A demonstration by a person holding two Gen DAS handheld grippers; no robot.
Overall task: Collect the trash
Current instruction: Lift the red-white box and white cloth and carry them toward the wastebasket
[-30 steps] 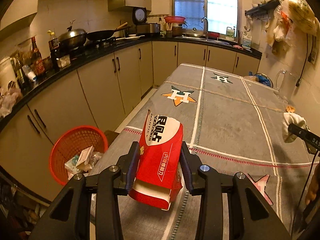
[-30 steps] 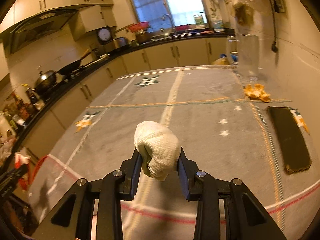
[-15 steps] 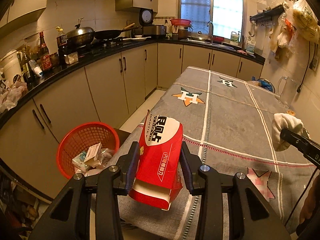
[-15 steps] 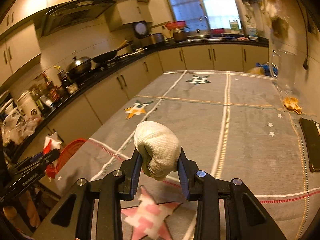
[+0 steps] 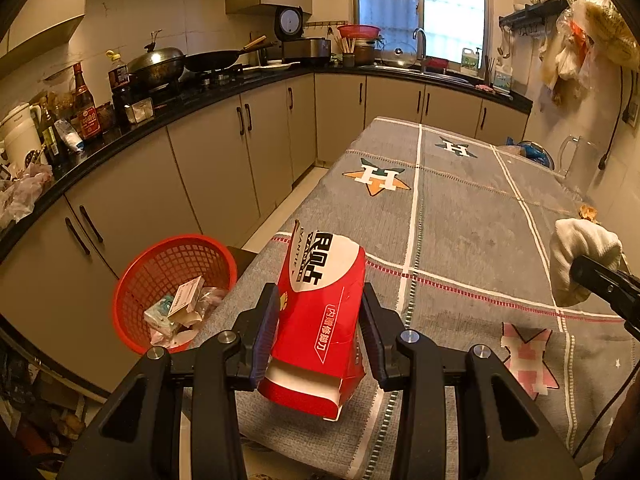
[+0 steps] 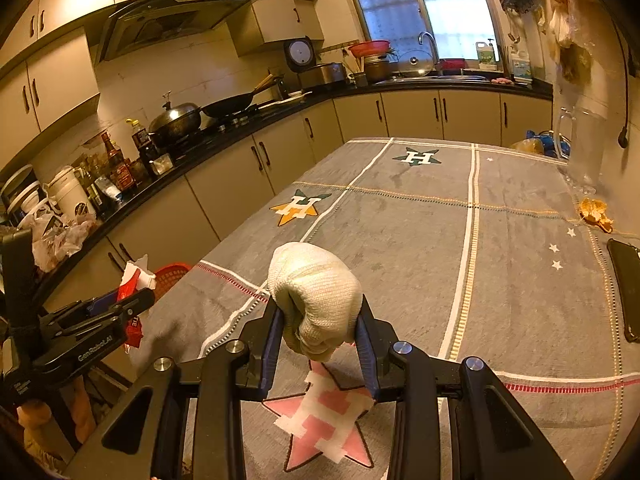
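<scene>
My left gripper (image 5: 320, 320) is shut on a red and white carton (image 5: 320, 320) and holds it above the near left corner of the table. A red mesh basket (image 5: 176, 252) with several bits of trash stands on the floor to the left, below the table edge. My right gripper (image 6: 318, 320) is shut on a crumpled white paper towel (image 6: 314, 288) above the table's near end. The towel also shows at the right in the left wrist view (image 5: 580, 256). The left gripper and carton (image 6: 134, 280) show at the left of the right wrist view, in front of the basket (image 6: 170, 276).
The table has a grey cloth (image 6: 420, 240) with star patches. Orange peel (image 6: 596, 218), a black phone (image 6: 626, 288) and a glass jug (image 6: 580, 148) lie along its right side. Kitchen cabinets (image 5: 208, 168) and a cluttered counter run along the left.
Both grippers have drawn back toward the table's near end and turned left, each still holding its item. The basket now sits closer to the left gripper.
</scene>
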